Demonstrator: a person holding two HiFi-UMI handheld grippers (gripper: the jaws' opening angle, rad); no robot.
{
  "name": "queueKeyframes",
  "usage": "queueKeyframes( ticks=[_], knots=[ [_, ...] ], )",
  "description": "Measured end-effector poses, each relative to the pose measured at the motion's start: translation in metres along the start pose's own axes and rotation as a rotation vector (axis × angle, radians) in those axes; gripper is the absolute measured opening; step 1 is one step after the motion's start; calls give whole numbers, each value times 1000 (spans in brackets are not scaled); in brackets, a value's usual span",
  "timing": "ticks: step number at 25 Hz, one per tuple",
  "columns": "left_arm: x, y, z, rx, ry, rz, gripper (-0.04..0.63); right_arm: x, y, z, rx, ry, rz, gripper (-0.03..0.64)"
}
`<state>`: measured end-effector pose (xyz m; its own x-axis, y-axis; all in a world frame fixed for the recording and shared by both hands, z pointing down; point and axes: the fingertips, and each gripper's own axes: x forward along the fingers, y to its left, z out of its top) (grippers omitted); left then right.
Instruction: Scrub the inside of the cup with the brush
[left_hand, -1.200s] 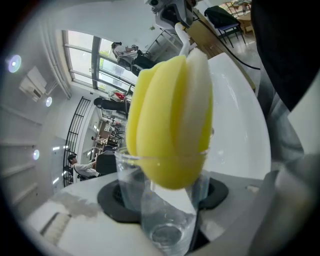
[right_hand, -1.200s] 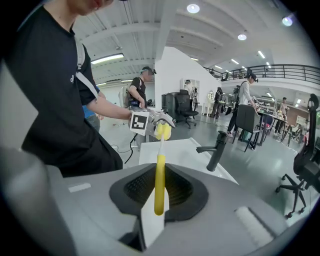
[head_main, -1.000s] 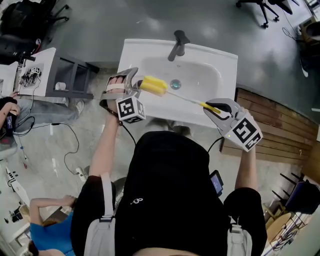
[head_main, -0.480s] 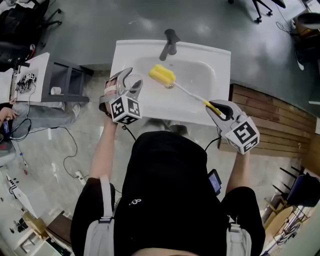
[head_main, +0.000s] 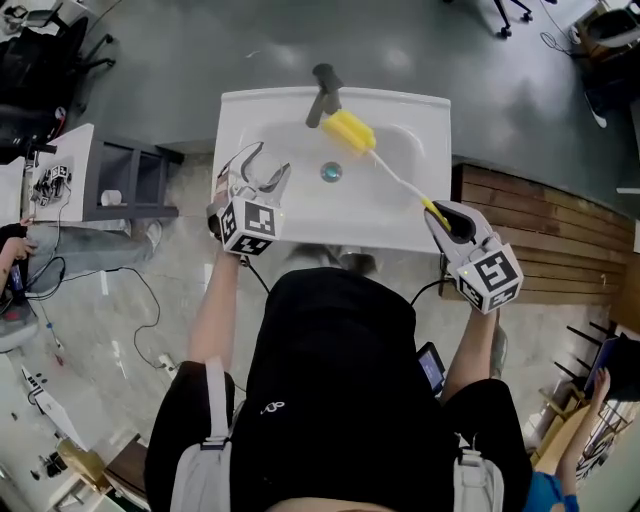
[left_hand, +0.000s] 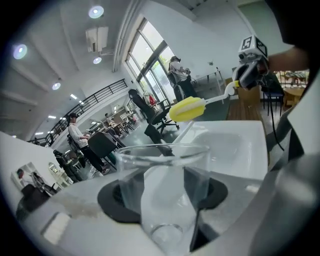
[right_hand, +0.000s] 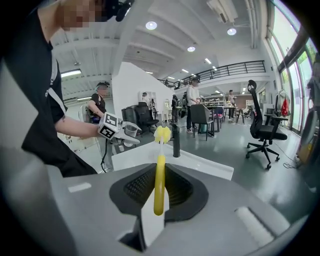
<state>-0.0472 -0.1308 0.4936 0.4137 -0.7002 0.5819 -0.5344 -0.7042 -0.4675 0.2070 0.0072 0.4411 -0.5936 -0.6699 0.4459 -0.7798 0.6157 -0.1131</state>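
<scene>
Clear plastic is showing between the jaws of the left gripper (head_main: 262, 172): they are standing wide and pressing on both sides of the cup (left_hand: 162, 185), whose mouth is pointing out past the jaw tips. This gripper is hovering over the left front edge of the white sink (head_main: 400, 215). Toward the middle, the drain (head_main: 331, 172) is lying bare in the basin, and the dark faucet (head_main: 325, 93) is standing at the back rim. The brush (head_main: 349, 131) is reaching across the basin with its yellow sponge head hanging just beside the faucet, well apart from the cup and outside it. Its thin white shaft is slanting down to the right into a yellow handle. The right gripper (head_main: 447, 218) is pinching that handle between nearly closed jaws, over the sink's right front corner.
</scene>
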Motion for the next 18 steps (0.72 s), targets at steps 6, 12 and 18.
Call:
queueKeyframes(
  ticks=[6,12,18],
  knots=[
    [1,-9,9,-80,-53,-32,272,-8,-23,-15,70,-4,-145,52],
    [2,-18,13,-104,-68,-51,272,-8,-38,-32,133,13,-248,52],
    [-3,-26,9,-123,-74,-71,272,-3,-50,-57,170,50,-360,52]
  ],
)
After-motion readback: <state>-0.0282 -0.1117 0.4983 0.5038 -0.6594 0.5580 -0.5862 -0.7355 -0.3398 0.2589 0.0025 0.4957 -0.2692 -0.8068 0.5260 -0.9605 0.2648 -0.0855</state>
